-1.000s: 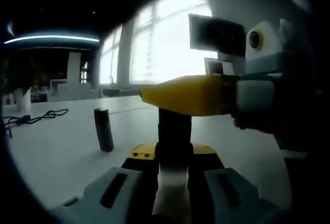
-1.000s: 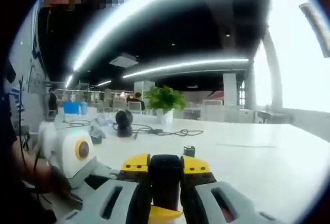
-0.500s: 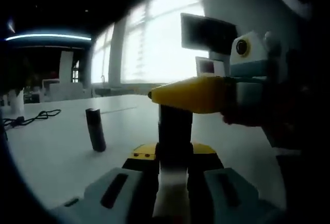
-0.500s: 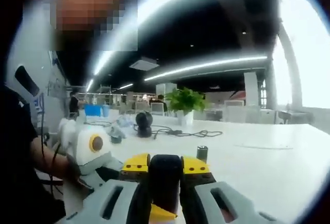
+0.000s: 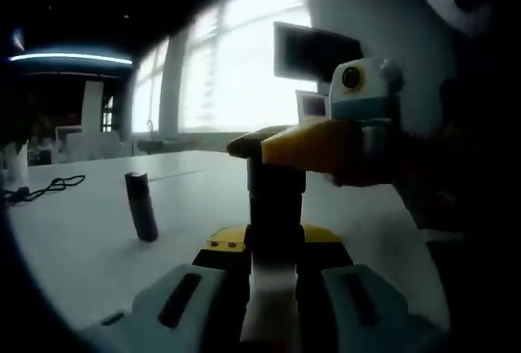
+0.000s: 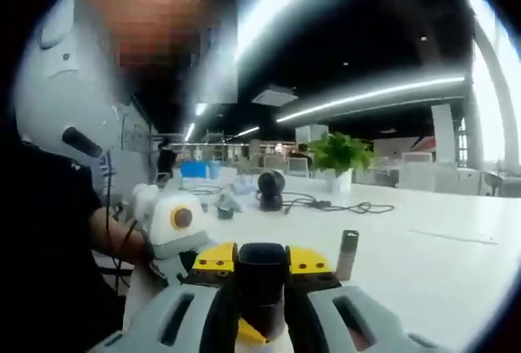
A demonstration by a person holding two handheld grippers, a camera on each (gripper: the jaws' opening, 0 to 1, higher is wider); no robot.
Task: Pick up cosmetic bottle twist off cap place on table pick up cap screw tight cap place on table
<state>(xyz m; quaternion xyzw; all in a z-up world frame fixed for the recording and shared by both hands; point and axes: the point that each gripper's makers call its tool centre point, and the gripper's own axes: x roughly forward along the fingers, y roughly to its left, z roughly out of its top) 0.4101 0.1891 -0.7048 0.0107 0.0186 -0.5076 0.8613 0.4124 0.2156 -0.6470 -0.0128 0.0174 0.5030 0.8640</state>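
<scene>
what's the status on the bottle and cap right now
Left gripper shut on cosmetic bottle, upright. Right gripper shut on its cap, fingers across the top. Second dark bottle stands apart on table.

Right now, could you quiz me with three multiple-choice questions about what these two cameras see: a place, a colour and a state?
1. Where is the dark bottle?
A. Lying on the table
B. Between the left gripper's jaws
C. On the floor

2. What colour are the right gripper's jaw tips?
A. Yellow
B. Red
C. Green

3. How does the small tube on the table sit?
A. Flat
B. Upright
C. Hanging

Answers: 1 B, the left gripper clamps its base. 2 A, yellow shows at the bottle's top. 3 B, it stands alone.
</scene>
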